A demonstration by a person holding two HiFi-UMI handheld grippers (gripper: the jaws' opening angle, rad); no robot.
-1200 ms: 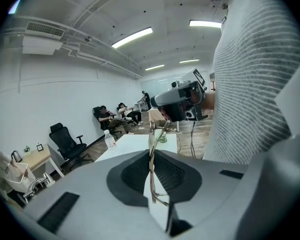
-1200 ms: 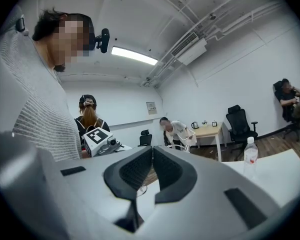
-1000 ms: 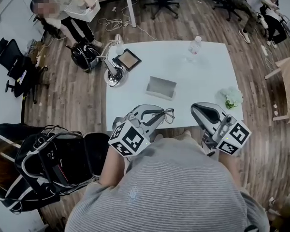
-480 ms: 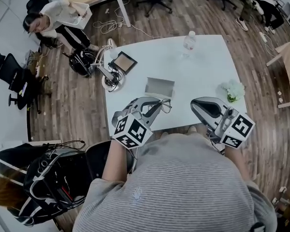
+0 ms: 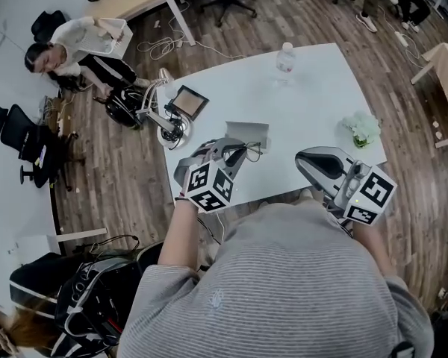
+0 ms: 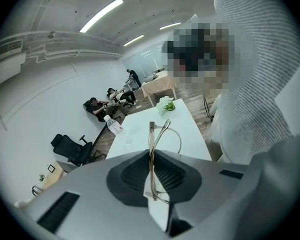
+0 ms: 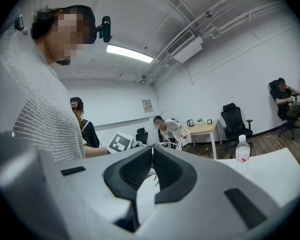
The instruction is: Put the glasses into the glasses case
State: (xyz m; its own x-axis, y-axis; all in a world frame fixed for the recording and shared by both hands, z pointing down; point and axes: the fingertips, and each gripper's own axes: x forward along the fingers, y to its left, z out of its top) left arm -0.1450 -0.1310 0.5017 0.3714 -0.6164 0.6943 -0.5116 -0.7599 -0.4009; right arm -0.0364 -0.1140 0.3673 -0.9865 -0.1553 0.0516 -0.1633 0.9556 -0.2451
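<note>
- Left gripper (image 5: 237,153) jaws are clenched on the glasses (image 6: 151,136), pinching the thin frame, with one lens and a temple sticking out front.
- The glasses hang just short of the open glasses case (image 5: 247,135) on the tabletop (image 5: 313,95).
- Right gripper (image 5: 308,157) jaws are pressed together on nothing, well off to the side.
- My worry is that nothing steadies the case, so a loose temple snagging its rim could shove it away.
- A pinch that narrow could also let the frame twist or slip.
</note>
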